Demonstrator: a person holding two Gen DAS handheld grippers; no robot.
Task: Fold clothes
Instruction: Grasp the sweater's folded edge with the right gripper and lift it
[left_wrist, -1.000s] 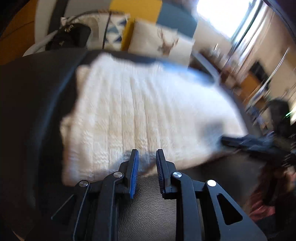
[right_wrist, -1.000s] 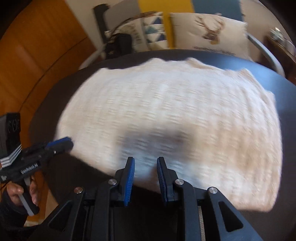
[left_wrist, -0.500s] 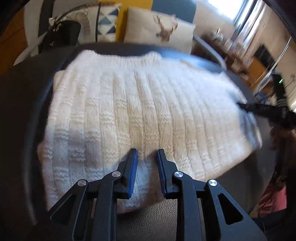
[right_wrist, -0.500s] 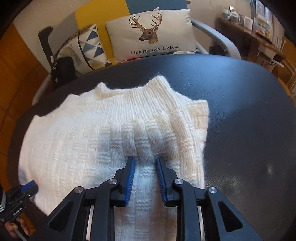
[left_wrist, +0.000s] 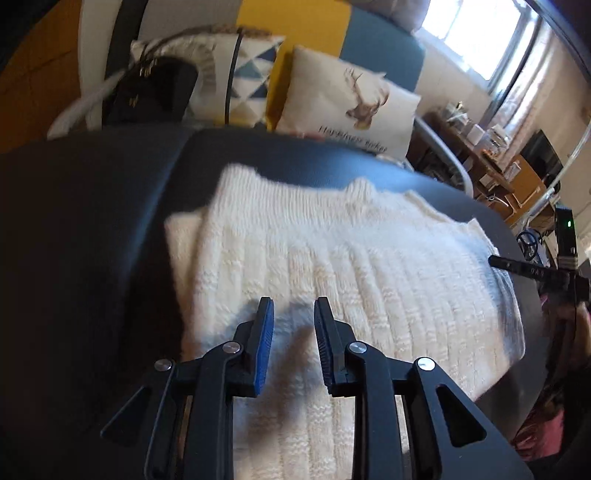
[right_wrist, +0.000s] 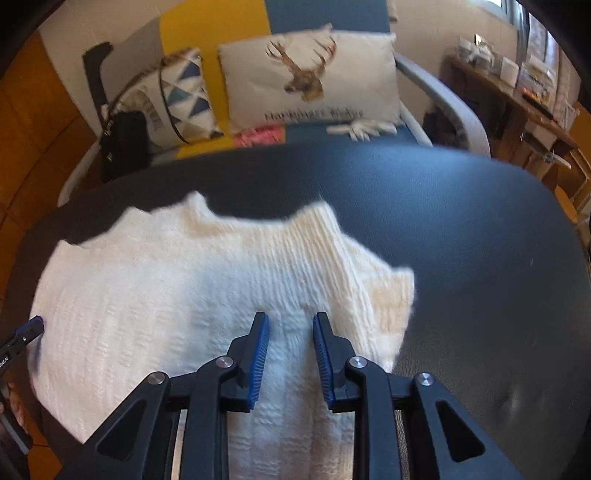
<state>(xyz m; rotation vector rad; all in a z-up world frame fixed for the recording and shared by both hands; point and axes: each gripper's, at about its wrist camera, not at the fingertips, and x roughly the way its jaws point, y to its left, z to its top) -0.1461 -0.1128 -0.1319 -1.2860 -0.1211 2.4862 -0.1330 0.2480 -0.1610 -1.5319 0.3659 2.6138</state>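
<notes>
A white knitted sweater (left_wrist: 332, 280) lies flat on a dark leather-like surface (left_wrist: 92, 240), its ribbed collar turned toward the far edge; in the right wrist view the same sweater (right_wrist: 177, 314) covers the left and middle of the surface (right_wrist: 480, 258), with a folded sleeve part showing at its right edge, and the right half of the surface lies bare. The left gripper (left_wrist: 293, 310) points down over the near left part of the garment; its jaws stand a little apart, nothing is pinched between the blue pads (left_wrist: 265, 343), and the knit shows through the gap. The right gripper (right_wrist: 290, 325) hangs over the near right part of the sweater, just inside the folded edge; its jaws likewise stand a little apart and released, with no cloth raised between them. In the left wrist view the right gripper (left_wrist: 532, 271) shows as a dark bar at the sweater's right border; in the right wrist view a blue tip of the left gripper (right_wrist: 26, 334) reaches the sweater's left border. Beyond the surface stand a deer cushion (right_wrist: 310, 77), a triangle-patterned cushion (right_wrist: 181, 96) and a black bag (right_wrist: 123, 144) on a sofa (right_wrist: 236, 48).
</notes>
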